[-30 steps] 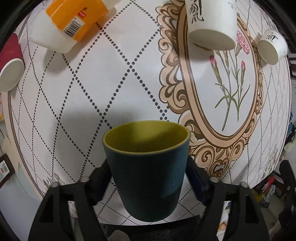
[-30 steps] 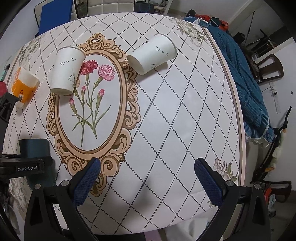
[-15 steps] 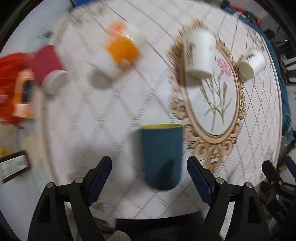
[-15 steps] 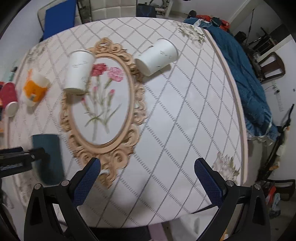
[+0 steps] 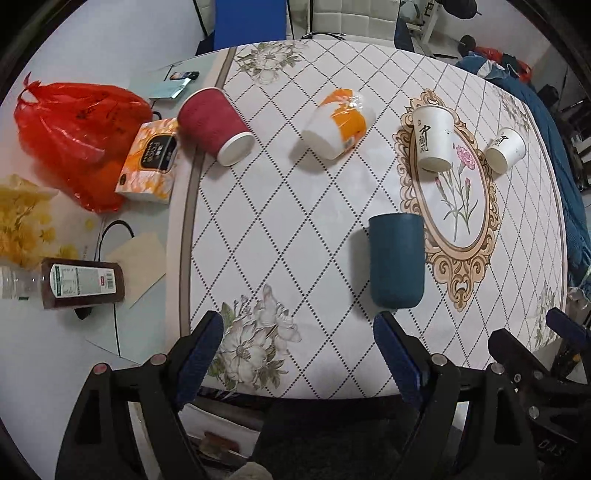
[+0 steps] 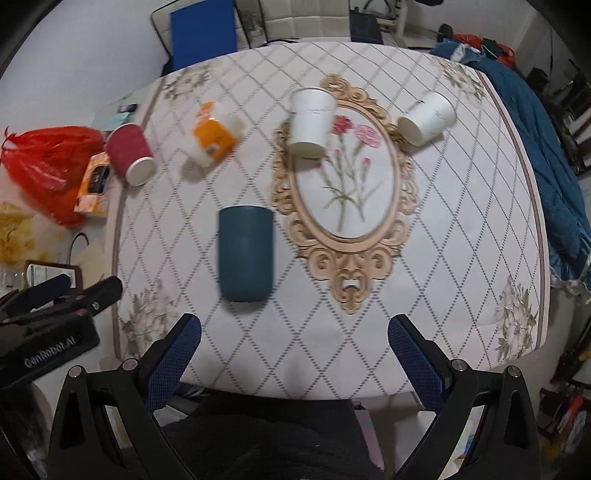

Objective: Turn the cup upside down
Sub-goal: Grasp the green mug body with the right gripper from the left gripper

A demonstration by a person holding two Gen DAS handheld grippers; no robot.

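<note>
One dark teal cup [image 5: 396, 260] is sitting on the bench [image 5: 280, 206] beside the oval flower frame, wide end seemingly down, so prob. already flipped. Looks stiff, light, smooth-walled; best grip is mid-wall, either side. Left gripper [image 5: 299, 350] and right gripper [image 6: 293, 349] are hovering near the cup, fingers apart, holding nothing.

Below me spreads a table [image 5: 332, 206] dressed in a white cloth with dotted diamond lines and a gilt-framed flower medallion [image 5: 456, 192]. Past its far edge I see a blue panel [image 5: 251, 22] against a pale wall [image 5: 110, 40], and a white padded chair back [image 5: 343, 16]. A dark blue blanket [image 6: 550, 162] drapes to my right.
</note>
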